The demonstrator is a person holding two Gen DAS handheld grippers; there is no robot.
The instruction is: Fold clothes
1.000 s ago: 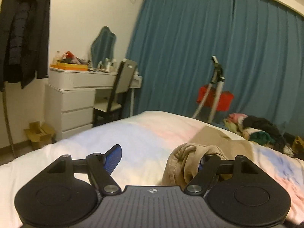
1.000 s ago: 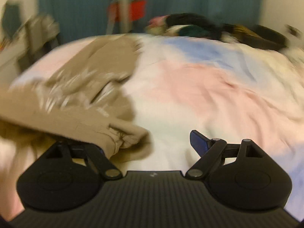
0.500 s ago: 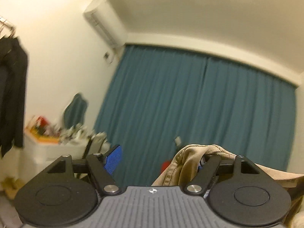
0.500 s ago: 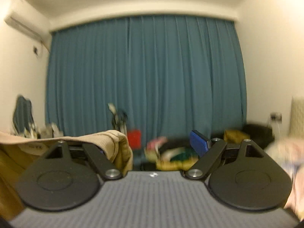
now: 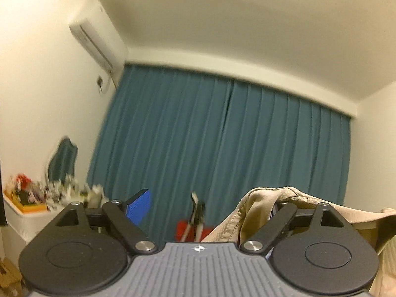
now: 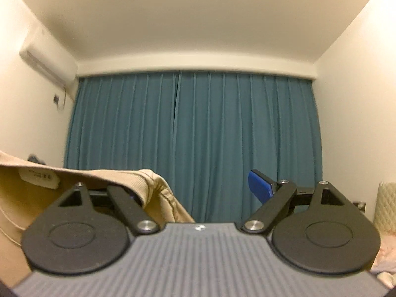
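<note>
A tan garment hangs between my two grippers, lifted high so both views look at the curtain and ceiling. In the left wrist view its hem (image 5: 262,205) is draped over the right finger of my left gripper (image 5: 205,210), whose jaws stand wide apart with the left blue pad (image 5: 138,206) bare. In the right wrist view the garment (image 6: 81,185), with a white label, is draped over the left finger of my right gripper (image 6: 198,188); the right blue pad (image 6: 259,189) is bare. The bed is out of sight.
A teal curtain (image 6: 193,143) fills the far wall. An air conditioner (image 5: 94,42) hangs on the left wall. A white dresser with clutter (image 5: 27,212) stands low left. A tripod with a red object (image 5: 195,220) stands by the curtain.
Both grippers rose and tilted up, lifting the tan garment off the bed; the views swung from the bed to the curtain and ceiling.
</note>
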